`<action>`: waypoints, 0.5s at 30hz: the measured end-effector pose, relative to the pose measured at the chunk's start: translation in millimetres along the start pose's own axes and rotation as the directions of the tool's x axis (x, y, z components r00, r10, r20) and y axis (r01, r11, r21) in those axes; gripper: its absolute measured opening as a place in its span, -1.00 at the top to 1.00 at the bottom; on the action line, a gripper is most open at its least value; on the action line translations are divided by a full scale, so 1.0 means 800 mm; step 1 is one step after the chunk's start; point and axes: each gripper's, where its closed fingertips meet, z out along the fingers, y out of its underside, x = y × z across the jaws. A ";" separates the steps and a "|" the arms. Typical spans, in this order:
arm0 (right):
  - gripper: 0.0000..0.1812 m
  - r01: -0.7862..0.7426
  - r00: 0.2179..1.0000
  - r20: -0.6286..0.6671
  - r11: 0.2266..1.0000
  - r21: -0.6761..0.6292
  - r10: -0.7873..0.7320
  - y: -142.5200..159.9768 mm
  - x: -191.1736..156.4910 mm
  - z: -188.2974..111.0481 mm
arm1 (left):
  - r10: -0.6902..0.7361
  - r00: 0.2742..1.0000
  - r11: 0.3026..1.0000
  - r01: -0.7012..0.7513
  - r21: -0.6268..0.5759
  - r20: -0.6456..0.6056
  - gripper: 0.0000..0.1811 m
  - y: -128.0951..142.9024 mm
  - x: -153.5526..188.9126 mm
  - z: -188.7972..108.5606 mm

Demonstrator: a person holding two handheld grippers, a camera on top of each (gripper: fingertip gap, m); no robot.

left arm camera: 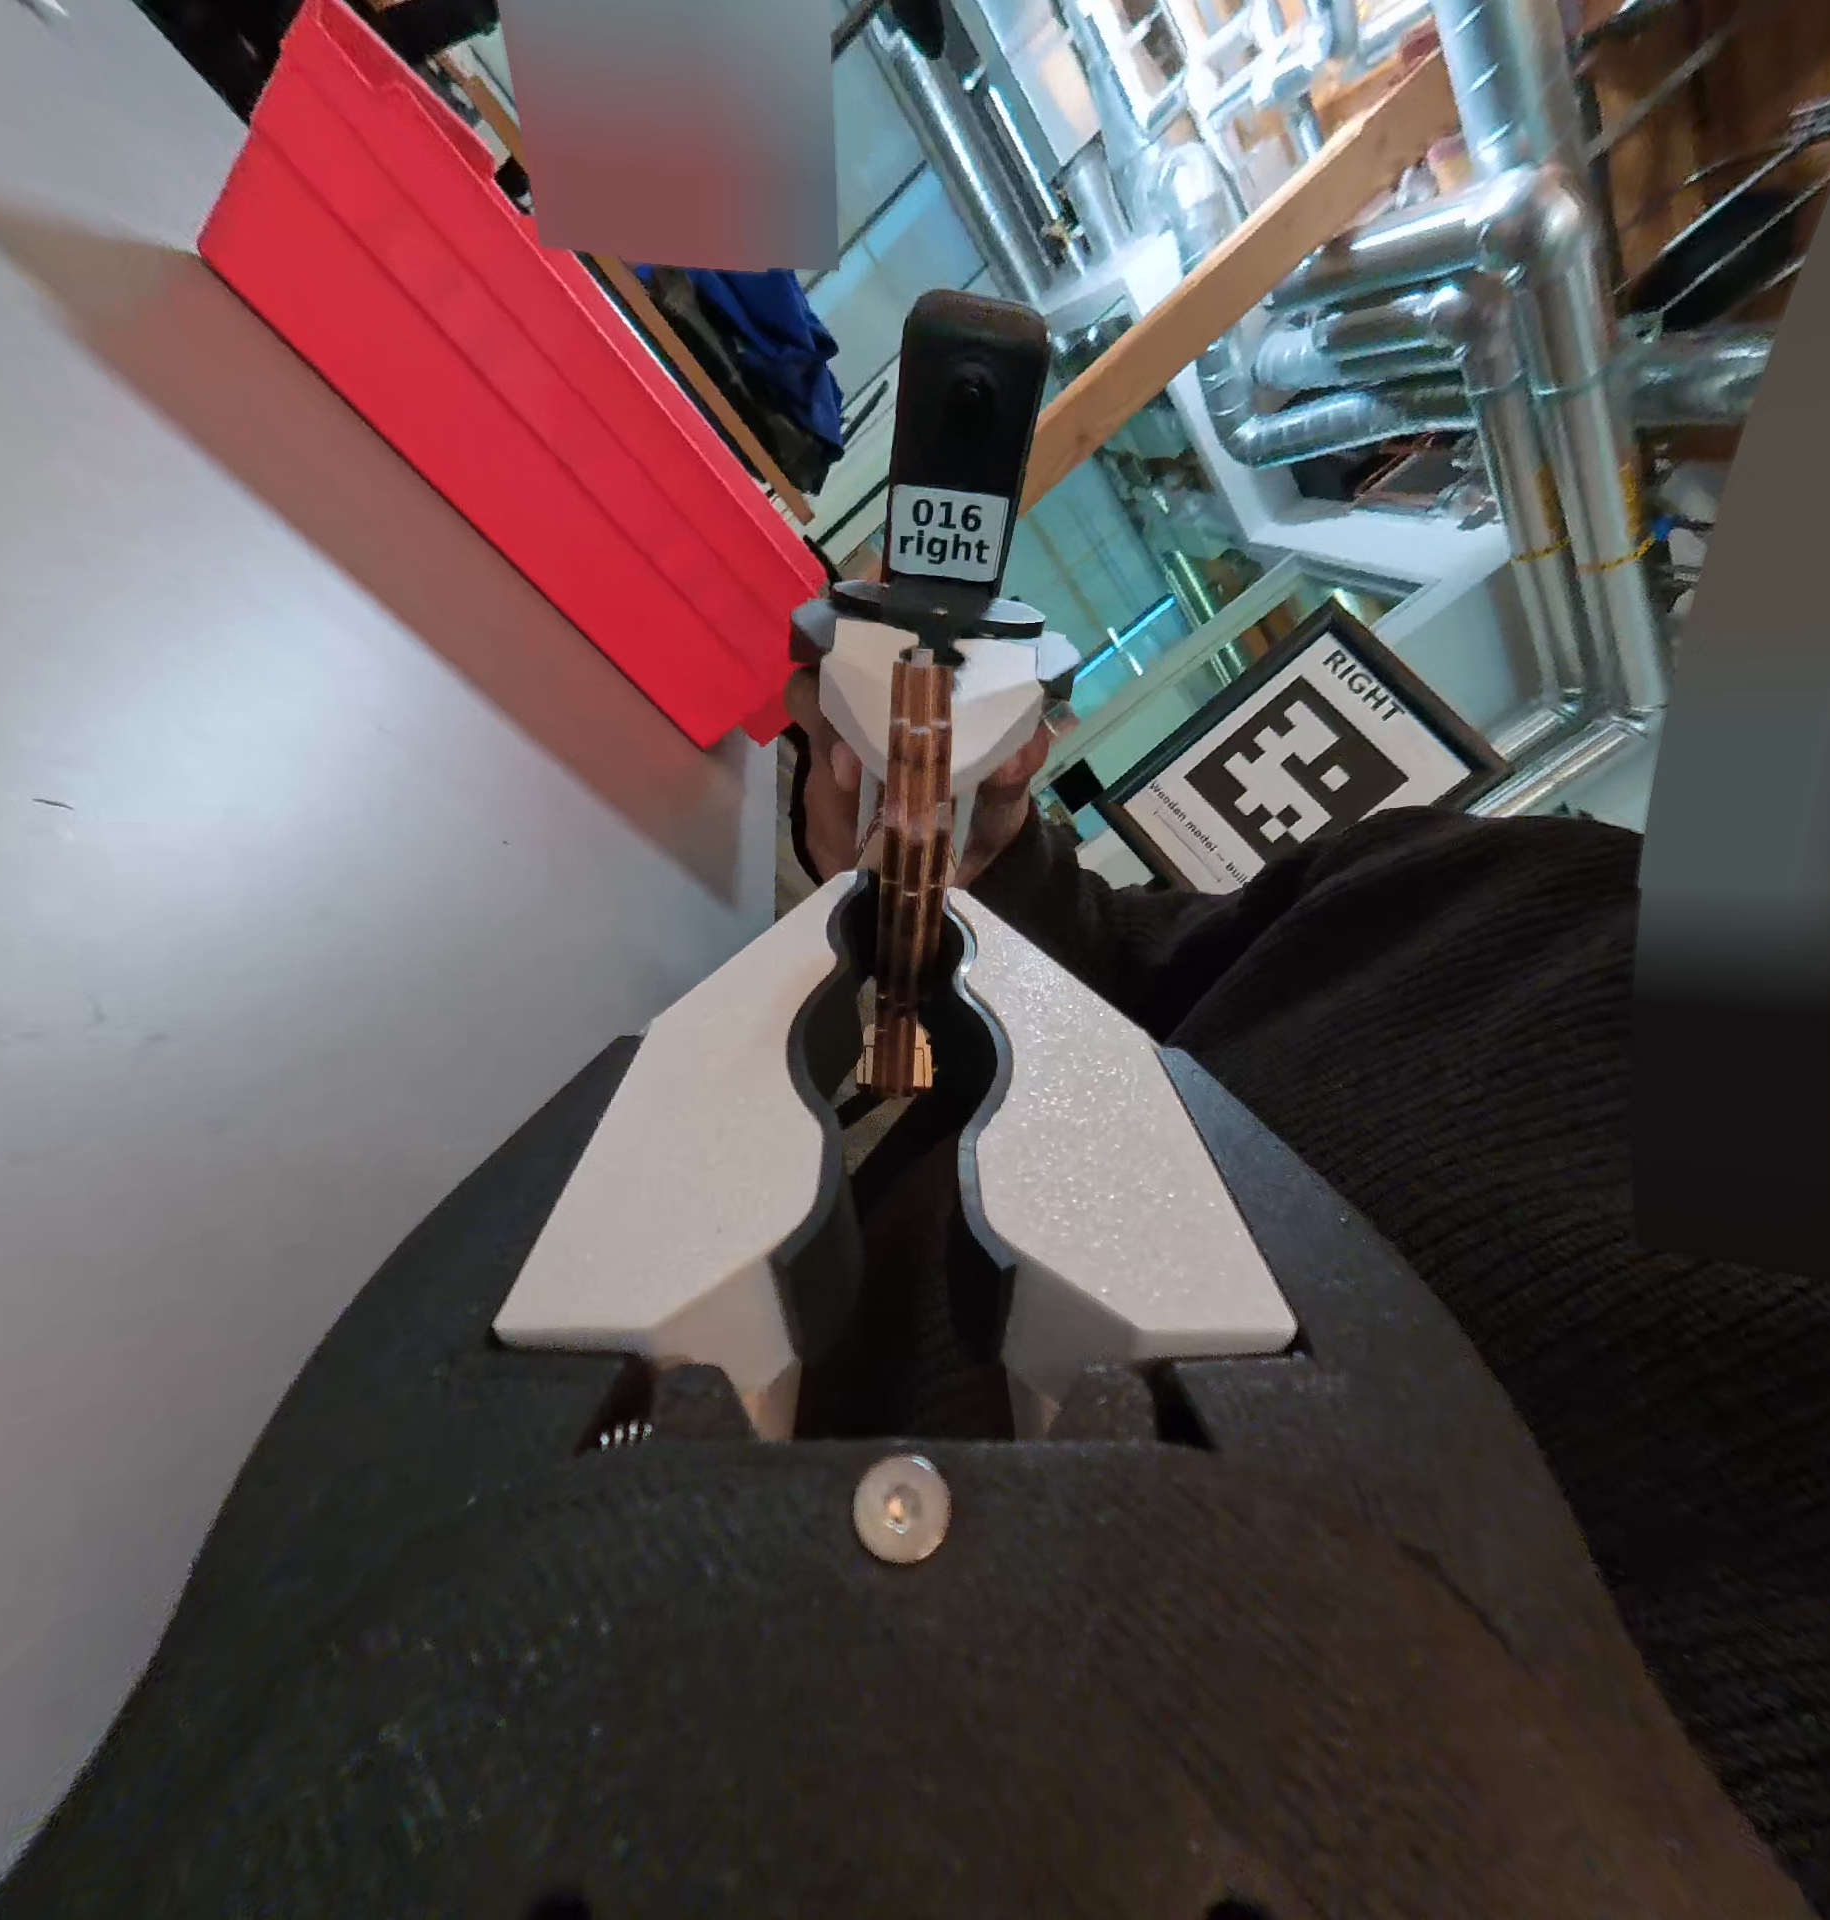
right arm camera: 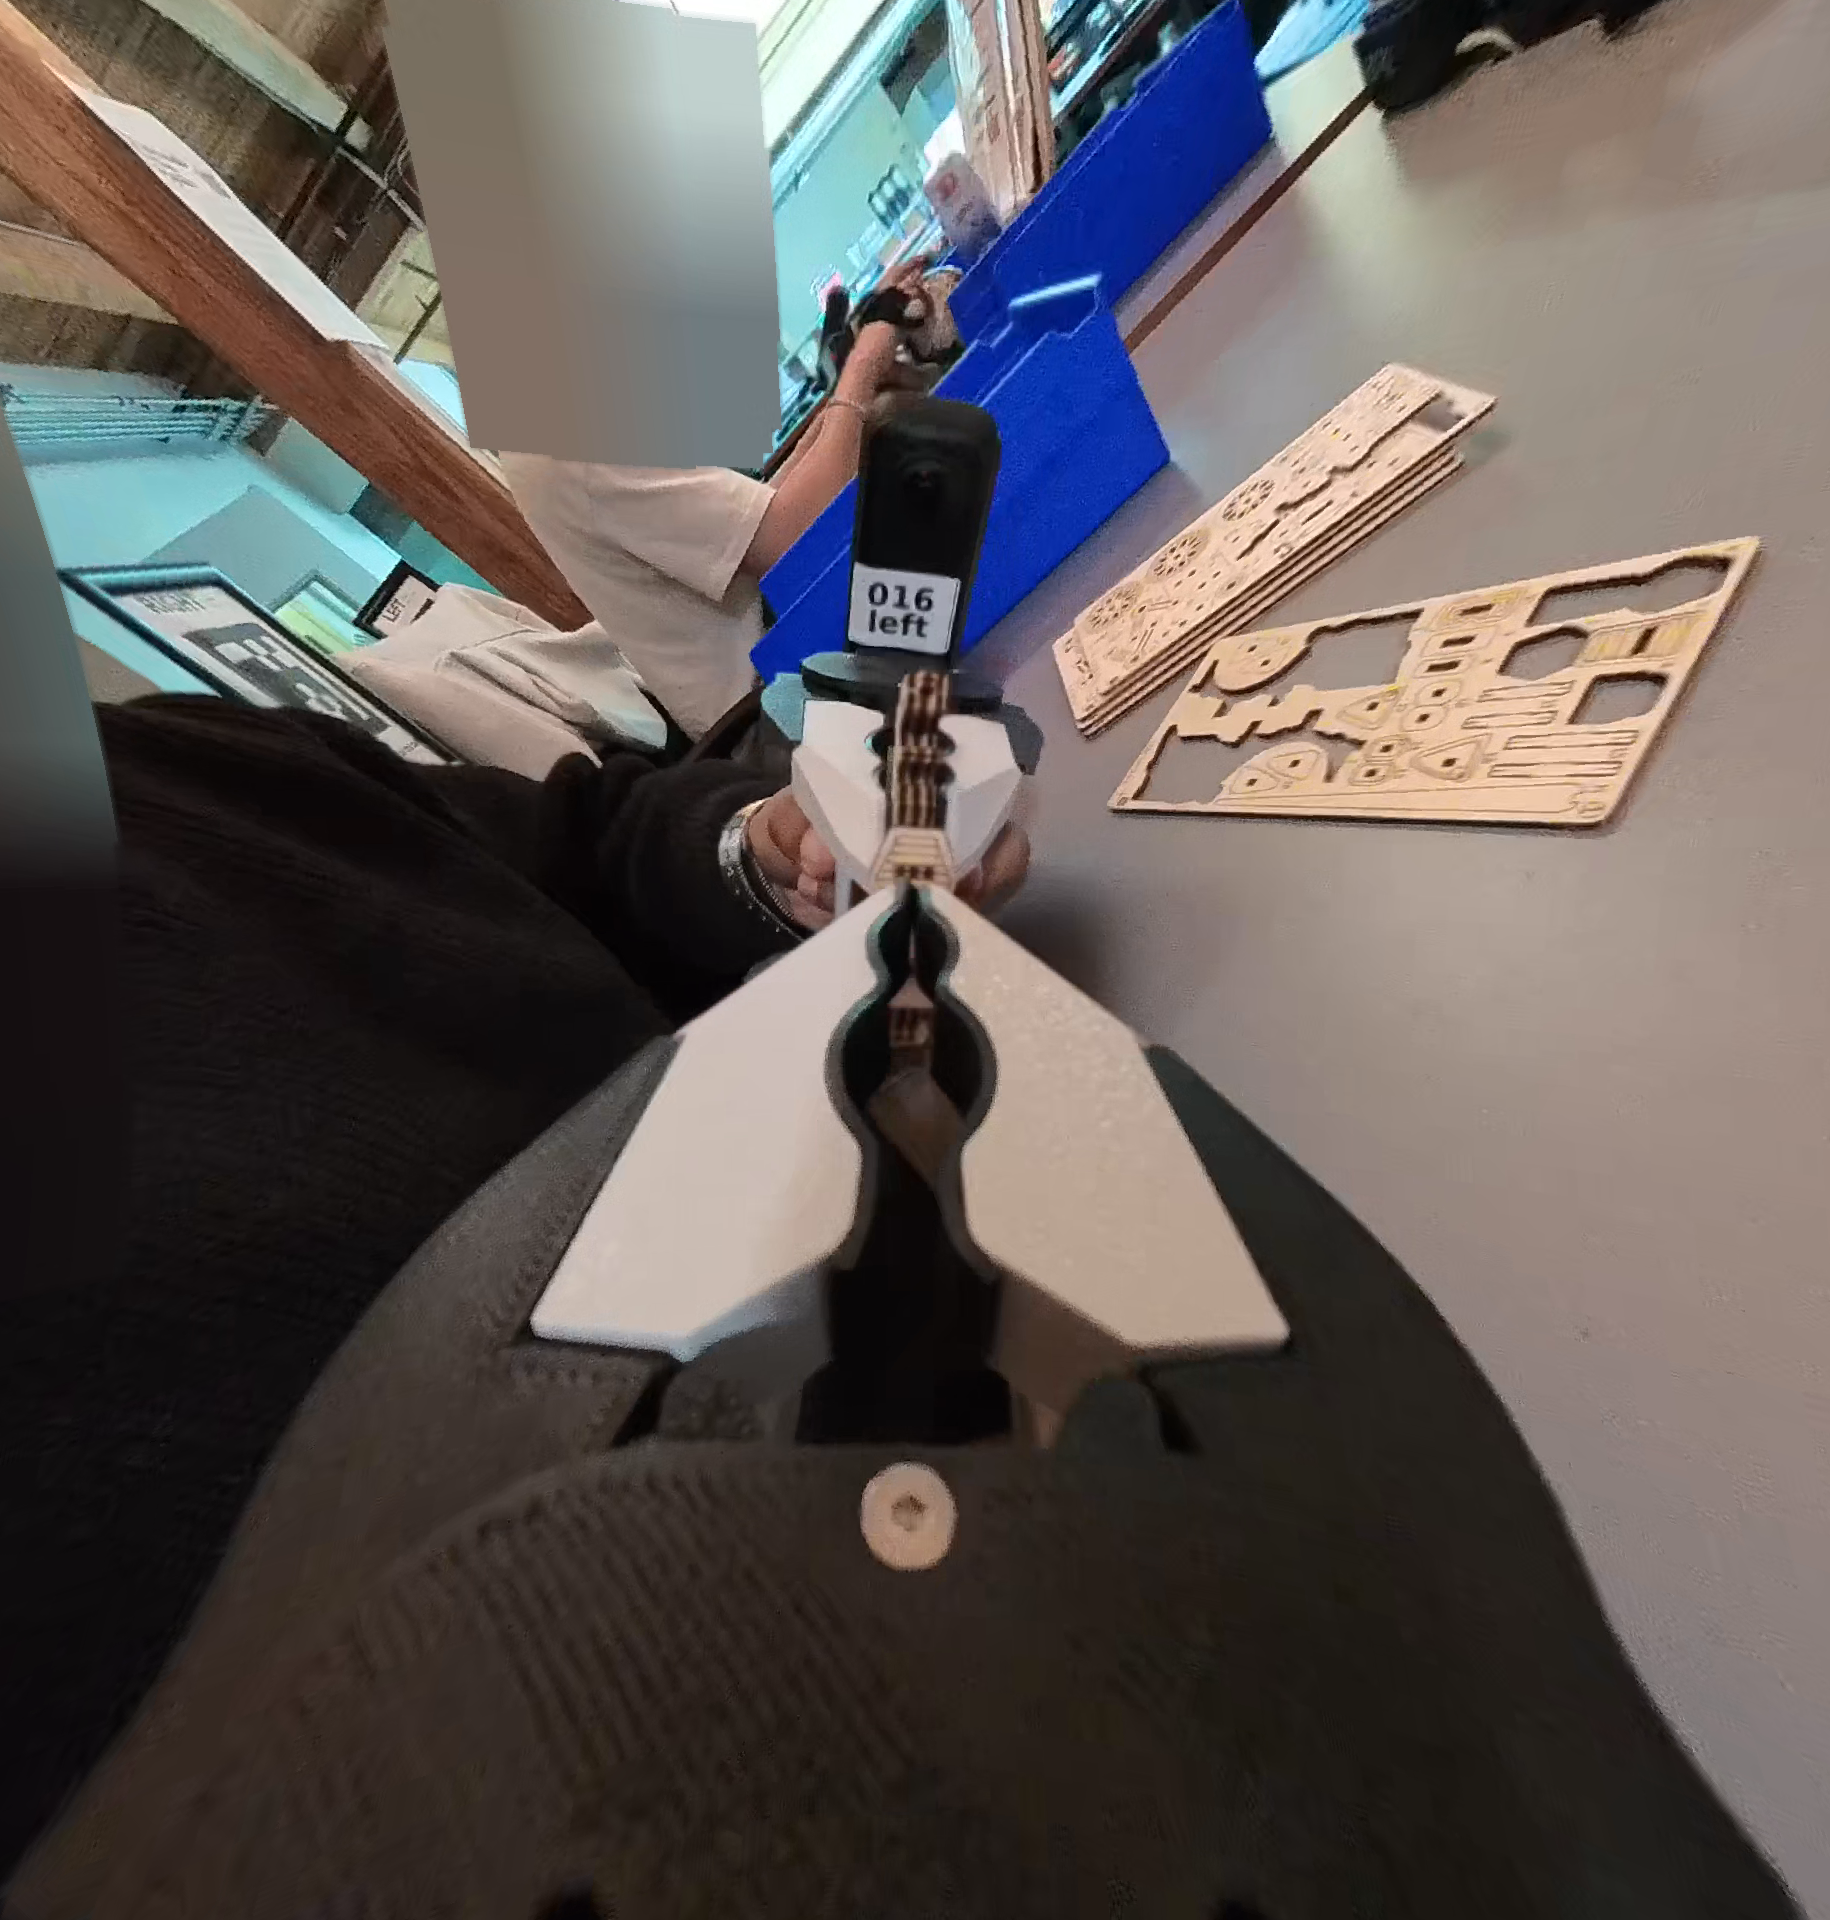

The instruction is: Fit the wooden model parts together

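Both grippers face each other above the table (right arm camera: 1513, 1143), each clamped on one end of the same wooden assembly (left arm camera: 911, 883).

Left gripper (left arm camera: 903, 914): jaws closed on the near end of the assembly, a stack of thin brown layers seen edge-on. The stack runs forward from between the fingers (left arm camera: 724, 1122) to the right gripper (left arm camera: 937, 727); its tail end sits in the finger recess, partly hidden.

Right gripper (right arm camera: 909, 914): jaws closed on a thin part of the assembly (right arm camera: 913, 810); only its edge shows between the tips. The left gripper (right arm camera: 906, 774) holds the far end.

How the parts join cannot be made out: the fingers cover the grip points.

On the table, well apart from the grippers: a punched-out sheet (right arm camera: 1430, 696) and, beyond it, a sheet stack (right arm camera: 1275, 540). A blue bin (right arm camera: 1046, 447) and a red bin (left arm camera: 475, 416) are both cut off by blur patches.
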 end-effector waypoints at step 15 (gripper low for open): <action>1.00 -0.031 0.999 0.022 0.999 -0.040 0.032 0.019 -0.002 0.019 | -0.088 0.995 0.995 0.091 0.052 -0.057 0.93 -0.007 0.006 -0.002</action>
